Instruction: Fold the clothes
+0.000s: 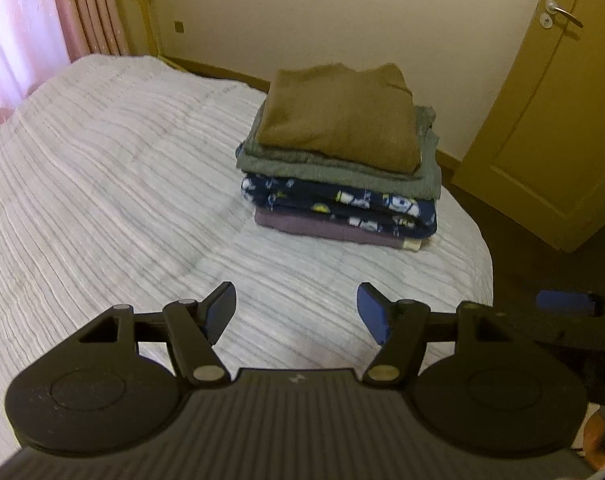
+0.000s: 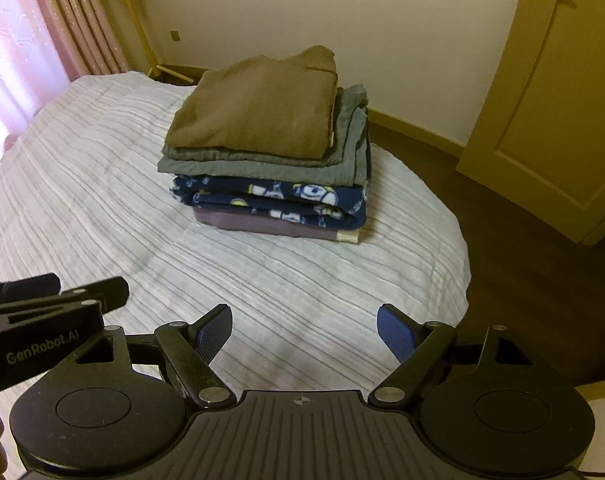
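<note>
A stack of folded clothes (image 1: 338, 160) (image 2: 266, 148) stands on the striped white bedspread (image 1: 102, 184) (image 2: 82, 184) near the bed's far right corner. A brown garment (image 1: 338, 120) (image 2: 258, 108) lies on top, over a grey one (image 2: 262, 168), a dark blue printed one (image 2: 286, 200) and a mauve one (image 2: 262, 228) at the bottom. My left gripper (image 1: 296, 312) hangs open over bare bedspread, short of the stack, nothing between its blue pads. My right gripper (image 2: 304, 334) is open too, holding nothing, beside the left gripper's body (image 2: 42, 320).
The bed's rounded corner (image 2: 458, 272) drops to a dark wooden floor (image 2: 522, 280) on the right. A yellow door (image 2: 562, 120) with a metal handle stands at the right. Pink curtains (image 2: 30, 48) hang at the far left, with a cream wall (image 2: 342, 20) behind.
</note>
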Action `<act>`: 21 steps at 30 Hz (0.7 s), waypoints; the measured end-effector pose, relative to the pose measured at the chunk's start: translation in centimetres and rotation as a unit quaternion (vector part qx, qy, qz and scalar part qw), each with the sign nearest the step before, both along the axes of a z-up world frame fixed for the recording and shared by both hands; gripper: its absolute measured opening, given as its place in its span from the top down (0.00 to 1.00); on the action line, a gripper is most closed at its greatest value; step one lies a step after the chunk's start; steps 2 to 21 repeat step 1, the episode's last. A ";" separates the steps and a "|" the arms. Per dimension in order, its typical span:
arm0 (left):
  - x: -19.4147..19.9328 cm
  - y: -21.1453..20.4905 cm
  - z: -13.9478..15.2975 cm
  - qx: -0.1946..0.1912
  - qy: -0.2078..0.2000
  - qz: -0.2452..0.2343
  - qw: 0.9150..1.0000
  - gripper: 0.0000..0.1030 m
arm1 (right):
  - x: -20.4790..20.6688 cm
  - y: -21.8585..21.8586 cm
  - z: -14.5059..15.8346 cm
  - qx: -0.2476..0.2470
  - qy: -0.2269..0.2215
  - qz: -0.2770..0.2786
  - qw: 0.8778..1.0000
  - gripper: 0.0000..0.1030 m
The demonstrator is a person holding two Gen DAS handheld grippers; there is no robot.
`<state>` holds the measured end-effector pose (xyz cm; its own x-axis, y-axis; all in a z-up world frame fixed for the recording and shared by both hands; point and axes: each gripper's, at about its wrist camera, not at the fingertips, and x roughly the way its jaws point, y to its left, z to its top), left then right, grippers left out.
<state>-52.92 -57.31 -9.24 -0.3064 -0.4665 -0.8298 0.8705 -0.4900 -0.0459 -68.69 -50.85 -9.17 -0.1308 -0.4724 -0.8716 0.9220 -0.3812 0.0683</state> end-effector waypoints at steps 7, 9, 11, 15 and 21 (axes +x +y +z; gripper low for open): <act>-0.1 -0.1 0.2 -0.003 0.002 0.000 1.000 0.38 | -0.2 -0.1 0.1 -0.001 0.000 0.000 1.000 0.20; -0.1 -0.1 0.2 -0.003 0.002 0.000 1.000 0.38 | -0.2 -0.1 0.1 -0.001 0.000 0.000 1.000 0.20; -0.1 -0.1 0.2 -0.003 0.002 0.000 1.000 0.38 | -0.2 -0.1 0.1 -0.001 0.000 0.000 1.000 0.20; -0.1 -0.1 0.2 -0.003 0.002 0.000 1.000 0.38 | -0.2 -0.1 0.1 -0.001 0.000 0.000 1.000 0.20; -0.1 -0.1 0.2 -0.003 0.002 0.000 1.000 0.38 | -0.2 -0.1 0.1 -0.001 0.000 0.000 1.000 0.20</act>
